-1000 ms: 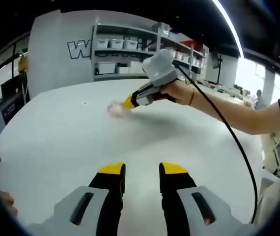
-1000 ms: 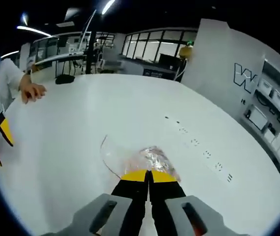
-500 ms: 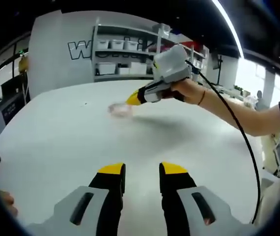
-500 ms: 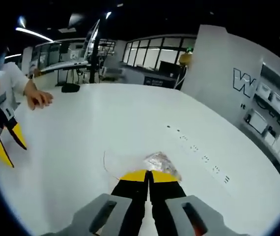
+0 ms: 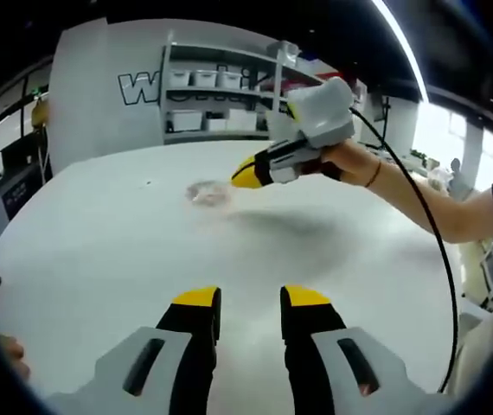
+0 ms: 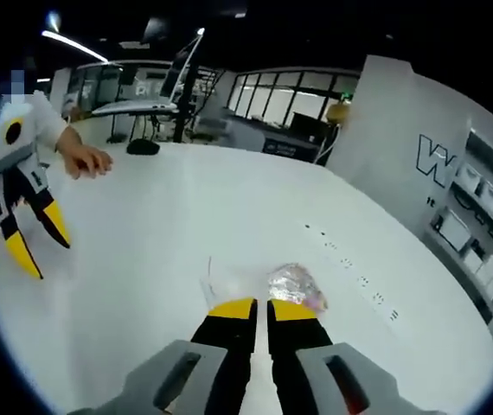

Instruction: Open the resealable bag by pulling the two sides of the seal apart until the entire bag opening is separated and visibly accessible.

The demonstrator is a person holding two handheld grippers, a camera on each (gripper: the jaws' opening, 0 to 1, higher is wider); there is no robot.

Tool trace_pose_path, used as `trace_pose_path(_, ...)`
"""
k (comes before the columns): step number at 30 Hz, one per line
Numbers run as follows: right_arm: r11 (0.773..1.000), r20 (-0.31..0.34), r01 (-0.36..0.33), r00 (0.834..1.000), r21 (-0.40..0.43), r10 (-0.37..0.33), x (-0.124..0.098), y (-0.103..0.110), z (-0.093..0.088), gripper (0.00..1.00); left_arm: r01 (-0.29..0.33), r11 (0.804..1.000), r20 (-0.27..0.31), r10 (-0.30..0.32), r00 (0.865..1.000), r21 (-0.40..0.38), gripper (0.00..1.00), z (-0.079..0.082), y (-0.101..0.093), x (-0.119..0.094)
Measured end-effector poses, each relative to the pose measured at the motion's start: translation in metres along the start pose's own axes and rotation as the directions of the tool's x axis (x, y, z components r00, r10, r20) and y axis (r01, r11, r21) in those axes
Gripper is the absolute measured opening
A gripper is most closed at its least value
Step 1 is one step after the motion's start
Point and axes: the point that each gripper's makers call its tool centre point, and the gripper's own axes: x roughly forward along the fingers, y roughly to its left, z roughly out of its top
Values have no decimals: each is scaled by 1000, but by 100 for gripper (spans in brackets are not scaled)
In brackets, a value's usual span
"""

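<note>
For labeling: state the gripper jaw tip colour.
Yellow tips on the left gripper, clearest in the left gripper view.

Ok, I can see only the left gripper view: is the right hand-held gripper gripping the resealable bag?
Observer: No. In the right gripper view the right hand-held gripper has its jaws a narrow slit apart, with nothing between them.
Operator: Where is the bag from there?
Observer: The resealable bag lies on the white table just past the jaw tips, its shiny crumpled contents on the right jaw's side.
Operator: And my gripper?
Observer: The left hand-held gripper is far off to one side, jaws spread.
</note>
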Motion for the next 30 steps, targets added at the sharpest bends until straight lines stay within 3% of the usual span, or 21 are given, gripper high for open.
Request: trace_pose_path(30, 1000, -4, 20, 1000, 12, -20, -29, 12, -20, 9, -3, 1000, 14, 3, 1000, -4, 29, 3, 1, -3)
